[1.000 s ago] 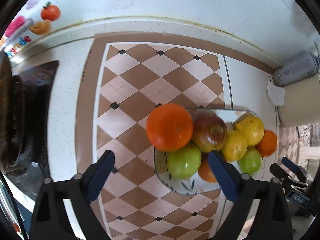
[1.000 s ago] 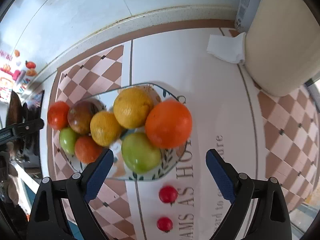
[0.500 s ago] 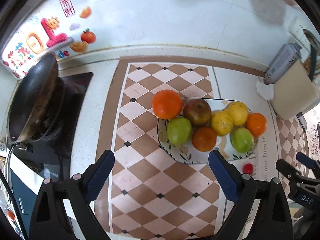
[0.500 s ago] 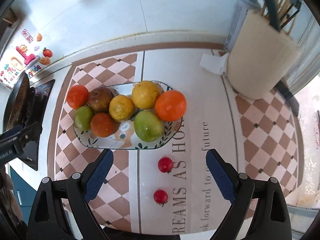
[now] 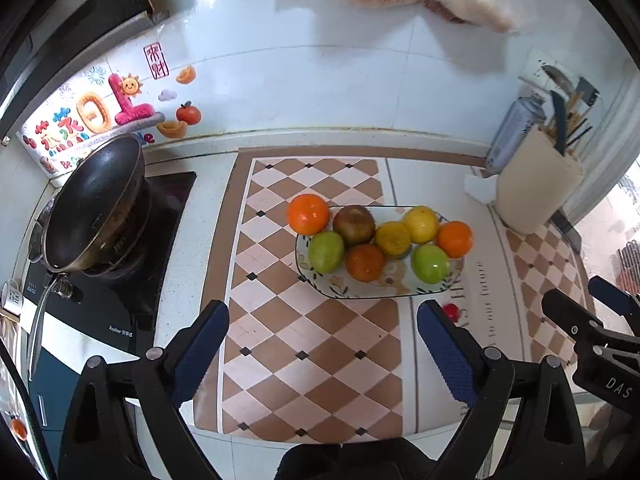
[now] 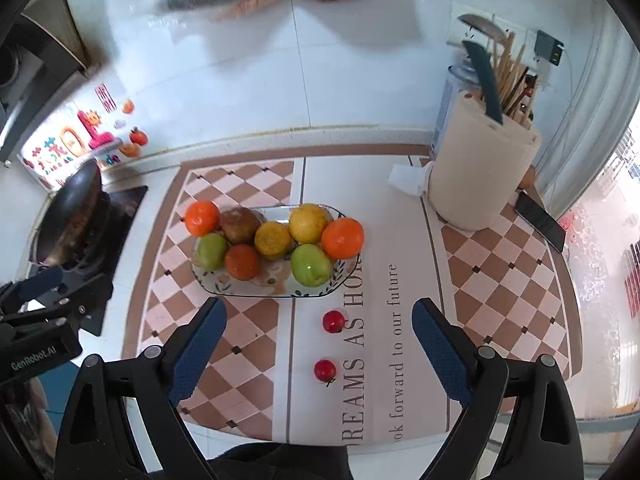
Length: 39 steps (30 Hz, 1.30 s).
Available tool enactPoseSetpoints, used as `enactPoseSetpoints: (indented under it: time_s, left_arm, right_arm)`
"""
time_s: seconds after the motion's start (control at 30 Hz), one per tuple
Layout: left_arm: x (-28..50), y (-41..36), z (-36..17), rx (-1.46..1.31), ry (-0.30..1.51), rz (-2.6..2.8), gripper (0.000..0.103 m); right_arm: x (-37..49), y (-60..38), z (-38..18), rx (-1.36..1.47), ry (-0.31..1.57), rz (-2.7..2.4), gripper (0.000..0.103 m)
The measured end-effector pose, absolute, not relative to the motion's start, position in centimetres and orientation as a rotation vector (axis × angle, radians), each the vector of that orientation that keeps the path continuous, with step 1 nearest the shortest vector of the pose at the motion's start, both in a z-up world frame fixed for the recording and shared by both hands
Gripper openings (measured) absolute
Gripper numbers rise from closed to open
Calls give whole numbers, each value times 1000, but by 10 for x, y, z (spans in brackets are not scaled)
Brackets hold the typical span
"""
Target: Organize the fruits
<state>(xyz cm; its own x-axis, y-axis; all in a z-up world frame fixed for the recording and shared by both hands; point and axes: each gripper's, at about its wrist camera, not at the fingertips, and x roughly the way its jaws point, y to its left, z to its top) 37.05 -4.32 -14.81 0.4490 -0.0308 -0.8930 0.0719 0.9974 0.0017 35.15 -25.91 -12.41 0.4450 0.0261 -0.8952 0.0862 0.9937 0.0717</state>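
The counter (image 6: pixel 256 152) carries a checkered mat (image 6: pixel 500 264), fruit plate (image 6: pixel 340 276), and two cherry tomatoes (image 6: pixel 333 321).

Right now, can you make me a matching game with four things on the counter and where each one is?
Things:
1. wok
2. two small red tomatoes
3. phone
4. green apple

Places:
A. on the plate
B. on the mat, in front of the plate
C. on the stove, far left
D. right of the beige utensil holder

Pairs: 1-C, 2-B, 3-D, 4-A
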Motion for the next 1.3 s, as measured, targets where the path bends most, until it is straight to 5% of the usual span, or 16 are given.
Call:
enactPoseSetpoints:
  time_s: [0.47, 0.73, 0.87, 1.1, 1.3]
  left_arm:
    - [337, -62, -115, 33, 1045, -103, 96]
    - [349, -62, -139, 22, 1060, -32, 96]
    - [364, -71, -172, 113, 1094, 14, 96]
    - [392, -91, -256, 214, 1262, 27, 96]
    - [407, -103, -304, 249, 1353, 49, 96]
  right_arm:
    - [312, -258, -70, 137, 1026, -6, 96]
    - [326, -285, -108, 278, 1077, 53, 94]
    - [343, -302, -160, 322, 1167, 59, 70]
    - [380, -314, -276, 382, 1334, 75, 63]
    - [409, -308, -353, 373, 1436, 105, 41]
